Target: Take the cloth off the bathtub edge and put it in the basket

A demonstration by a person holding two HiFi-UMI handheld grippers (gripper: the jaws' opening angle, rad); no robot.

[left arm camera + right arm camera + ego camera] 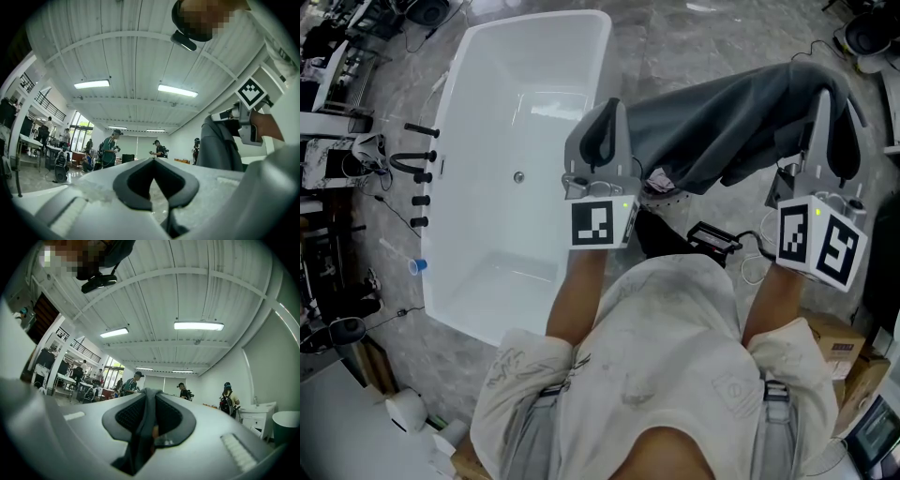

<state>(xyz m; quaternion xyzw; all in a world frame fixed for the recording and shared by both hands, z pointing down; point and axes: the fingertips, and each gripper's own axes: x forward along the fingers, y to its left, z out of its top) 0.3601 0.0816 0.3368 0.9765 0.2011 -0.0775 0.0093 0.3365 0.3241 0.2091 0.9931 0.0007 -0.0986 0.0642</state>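
Head view is showing my right tongs [828, 98] squeezing narrow on the grey cloth [722, 122], which is running up between their pads in the right gripper view and stretching across toward my left tongs [612, 108]. My left tongs are sitting closed at the tips, gripping nothing, just beside the cloth's far end. Left of both tongs, the white bathtub [478, 84] is lying on the floor.

a pale short-sleeved shirt [675, 323] is worn; grey left tongs [612, 109] and right tongs [822, 99] each carry a black-and-white marker cube [598, 223].
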